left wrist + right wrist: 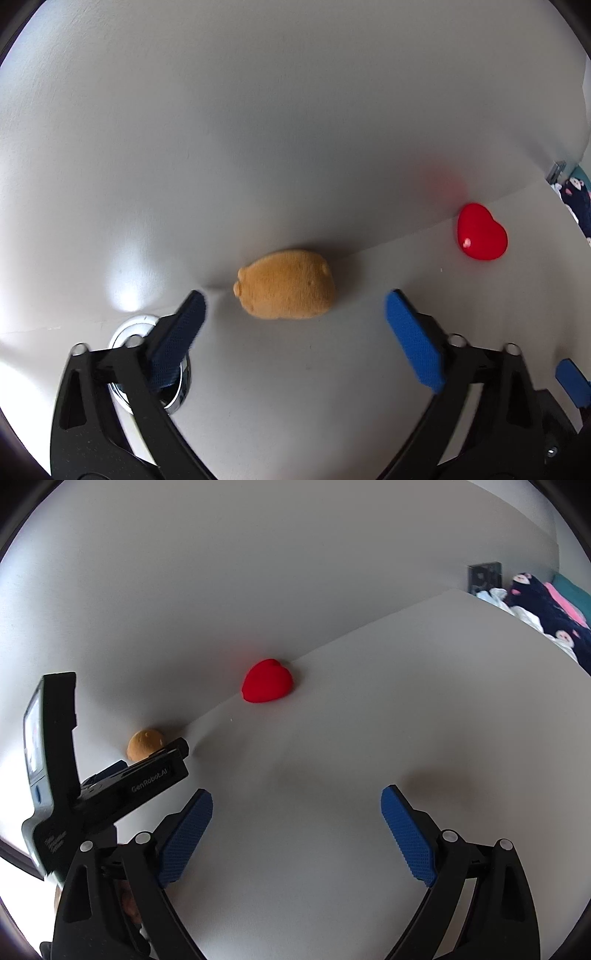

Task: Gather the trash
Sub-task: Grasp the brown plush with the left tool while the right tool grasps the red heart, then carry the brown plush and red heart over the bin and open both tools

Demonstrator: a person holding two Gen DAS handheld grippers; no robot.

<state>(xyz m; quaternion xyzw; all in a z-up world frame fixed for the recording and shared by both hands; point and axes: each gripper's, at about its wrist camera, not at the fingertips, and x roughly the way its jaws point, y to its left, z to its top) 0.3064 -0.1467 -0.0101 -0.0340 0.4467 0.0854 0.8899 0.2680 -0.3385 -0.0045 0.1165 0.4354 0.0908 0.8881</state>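
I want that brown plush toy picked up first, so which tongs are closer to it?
Left. The left tongs hang open right in front of the brown plush toy, not touching it. The right tongs are further off, facing the red heart, plush at their far left.
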